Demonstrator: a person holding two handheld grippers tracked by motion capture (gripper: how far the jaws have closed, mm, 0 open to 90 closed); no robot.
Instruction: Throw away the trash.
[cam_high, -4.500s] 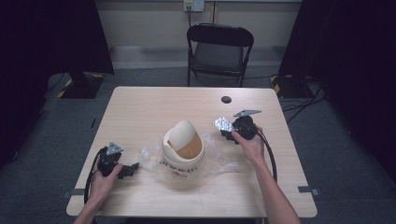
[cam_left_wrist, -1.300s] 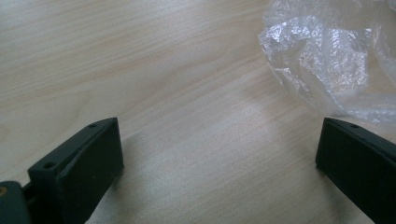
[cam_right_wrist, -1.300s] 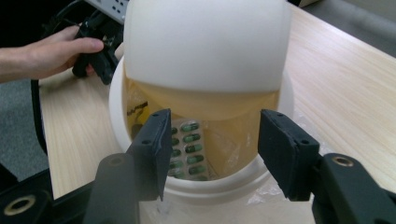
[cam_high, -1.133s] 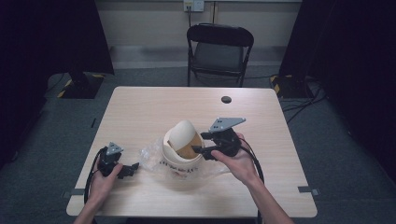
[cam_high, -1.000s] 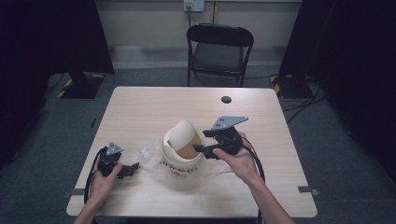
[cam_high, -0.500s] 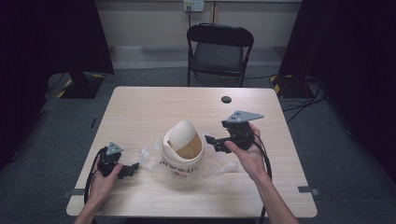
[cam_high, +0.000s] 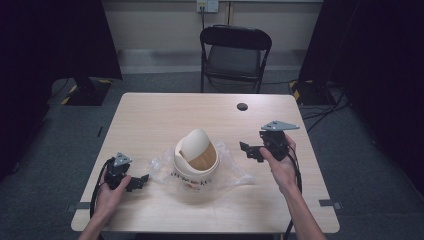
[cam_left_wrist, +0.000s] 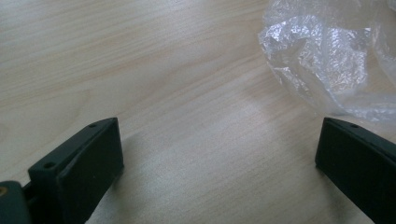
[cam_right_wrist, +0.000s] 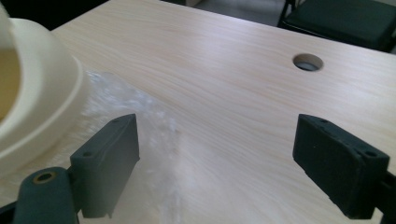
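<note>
1. Near the table's (cam_high: 150, 115) front edge, at its middle, a cream bin (cam_high: 196, 159) with a swing lid was seen standing on a crumpled clear bag (cam_high: 230, 172); the film was spread under and around it, presumably as a liner not yet fitted.
2. Toward the right edge, the right gripper (cam_high: 250, 151) was held just beside the bin and apart from it, pointed at its side.
3. Its jaws had just been opening and were seen spread wide in the right gripper view, with nothing between them but table and a fringe of bag (cam_right_wrist: 154, 135).
4. Close to the front left corner, the left gripper (cam_high: 136, 183) was rested low on the table, jaws likewise wide apart and empty, just short of the bag's edge (cam_left_wrist: 327, 65), likely placed to take hold of the film.
5. A cable hole (cam_high: 242, 106) was noted toward the far edge, and a chair (cam_high: 234, 52) beyond it.
</note>
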